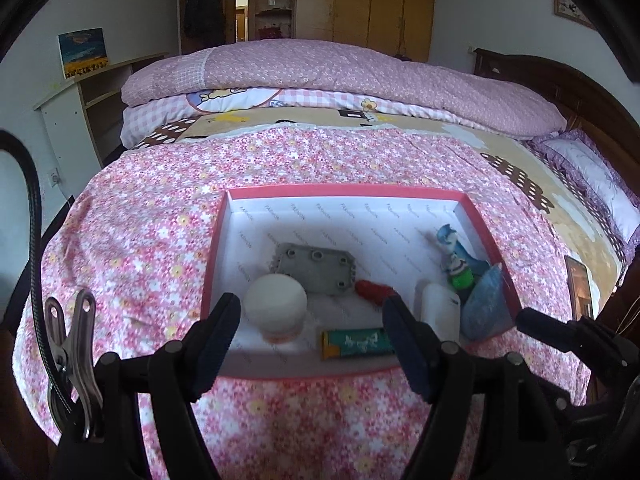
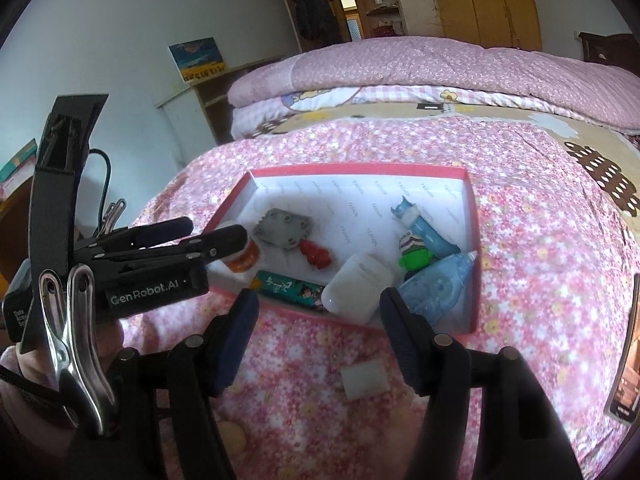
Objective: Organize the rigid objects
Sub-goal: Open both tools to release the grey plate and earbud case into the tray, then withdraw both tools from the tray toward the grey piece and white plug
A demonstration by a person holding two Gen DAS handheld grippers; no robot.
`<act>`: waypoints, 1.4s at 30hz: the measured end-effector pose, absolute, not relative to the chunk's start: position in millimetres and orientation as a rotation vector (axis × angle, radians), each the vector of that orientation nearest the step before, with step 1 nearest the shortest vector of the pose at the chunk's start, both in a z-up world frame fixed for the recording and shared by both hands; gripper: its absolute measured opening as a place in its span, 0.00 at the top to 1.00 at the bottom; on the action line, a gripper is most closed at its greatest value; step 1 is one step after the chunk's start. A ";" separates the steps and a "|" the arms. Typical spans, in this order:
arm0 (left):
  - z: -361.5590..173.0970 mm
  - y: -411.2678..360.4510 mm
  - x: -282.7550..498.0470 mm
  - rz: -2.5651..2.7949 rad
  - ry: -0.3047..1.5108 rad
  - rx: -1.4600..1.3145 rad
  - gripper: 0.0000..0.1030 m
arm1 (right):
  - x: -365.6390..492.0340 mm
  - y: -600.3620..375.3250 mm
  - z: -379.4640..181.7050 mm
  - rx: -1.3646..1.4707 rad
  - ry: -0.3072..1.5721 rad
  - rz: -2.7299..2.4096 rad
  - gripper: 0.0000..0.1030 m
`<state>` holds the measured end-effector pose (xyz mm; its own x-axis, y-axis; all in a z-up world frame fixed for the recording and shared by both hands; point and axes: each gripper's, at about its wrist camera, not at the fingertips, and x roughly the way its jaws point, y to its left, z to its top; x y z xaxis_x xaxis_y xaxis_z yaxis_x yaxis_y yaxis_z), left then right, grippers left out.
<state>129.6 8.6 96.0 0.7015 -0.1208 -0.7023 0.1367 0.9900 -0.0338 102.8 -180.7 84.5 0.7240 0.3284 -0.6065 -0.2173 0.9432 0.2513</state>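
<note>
A red-rimmed box point(image 1: 344, 191) point(image 2: 360, 169) with a white lining lies on the flowered bedspread. In it are a grey studded plate point(image 1: 312, 266) point(image 2: 285, 229), a white-lidded jar point(image 1: 276, 306) point(image 2: 244, 258), a small red piece point(image 1: 374, 290) point(image 2: 316, 255), a green tube point(image 1: 358, 342) point(image 2: 290, 289), a white case point(image 1: 438, 310) point(image 2: 356, 286), a blue correction-tape roller point(image 1: 486, 308) point(image 2: 438, 286), a blue cat figure point(image 1: 450, 240) point(image 2: 420, 222) and a green toy point(image 1: 462, 278) point(image 2: 414, 258). My left gripper point(image 1: 312, 336) point(image 2: 196, 236) hovers open over the box's near left corner, holding nothing. My right gripper point(image 2: 320, 332) is open and empty before the near rim.
A small white block point(image 2: 364, 378) and a round tan disc point(image 2: 230, 436) lie on the bedspread in front of the box. A dark framed item point(image 2: 626, 360) lies at the right edge. Folded pink quilts point(image 1: 340, 76) are stacked behind, and a shelf unit point(image 1: 100, 92) stands left.
</note>
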 end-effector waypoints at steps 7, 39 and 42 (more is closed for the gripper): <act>98.9 6.4 102.2 -0.155 0.770 0.011 0.25 | 76.6 -187.5 84.9 0.181 0.686 0.297 0.37; 50.0 29.7 7.6 -0.146 0.881 0.039 0.25 | 8.4 -187.5 35.4 0.129 0.806 0.274 0.37; 39.9 35.5 -0.7 -0.162 0.903 0.021 0.25 | 7.5 -184.7 27.8 0.112 0.826 0.272 0.37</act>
<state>-0.7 35.5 39.9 0.6077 -0.1318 -0.7831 0.1492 0.9875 -0.0504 7.5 -184.7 27.8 0.6453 0.2816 -0.7101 -0.1948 0.9595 0.2035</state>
